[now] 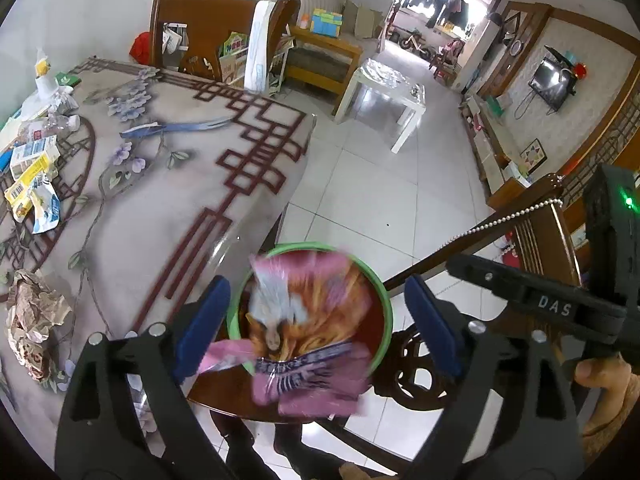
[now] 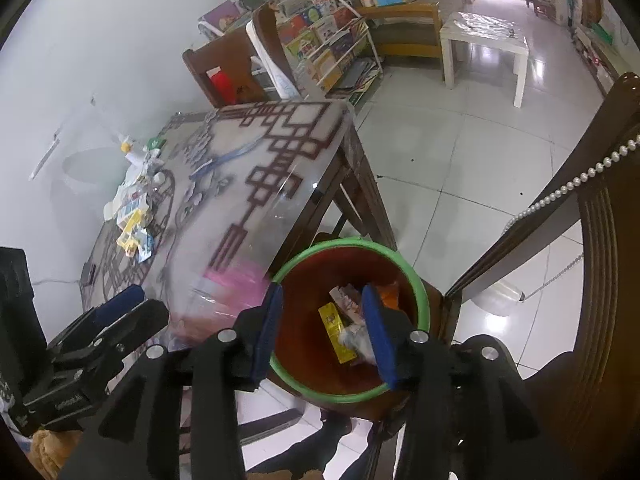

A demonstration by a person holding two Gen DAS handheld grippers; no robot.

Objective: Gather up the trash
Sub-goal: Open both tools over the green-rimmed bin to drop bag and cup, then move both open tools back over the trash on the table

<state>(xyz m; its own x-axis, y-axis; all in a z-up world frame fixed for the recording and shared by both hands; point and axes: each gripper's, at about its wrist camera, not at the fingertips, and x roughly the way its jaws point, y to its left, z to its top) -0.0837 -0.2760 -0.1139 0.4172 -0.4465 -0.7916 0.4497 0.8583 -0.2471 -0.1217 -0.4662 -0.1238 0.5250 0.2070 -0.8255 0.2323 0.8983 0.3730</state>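
A green-rimmed bin (image 1: 385, 300) stands on a chair seat beside the table. A pink and orange snack wrapper (image 1: 308, 332), blurred, hangs loose over the bin's mouth between the wide-open fingers of my left gripper (image 1: 320, 322). In the right wrist view the bin (image 2: 420, 292) holds a yellow packet (image 2: 336, 330) and other scraps. My right gripper (image 2: 326, 334) is open and empty over the bin. The left gripper (image 2: 120, 312) shows at lower left there, with a pink blur (image 2: 236, 280) beside it. More trash lies on the table: crumpled brown paper (image 1: 34, 316) and flattened cartons (image 1: 32, 172).
The patterned table (image 1: 168, 184) fills the left. A dark wooden chair back (image 1: 536, 240) with a bead string rises to the right of the bin. Another chair (image 1: 208, 32), a book rack (image 2: 328, 40) and a white side table (image 1: 384, 92) stand beyond on tiled floor.
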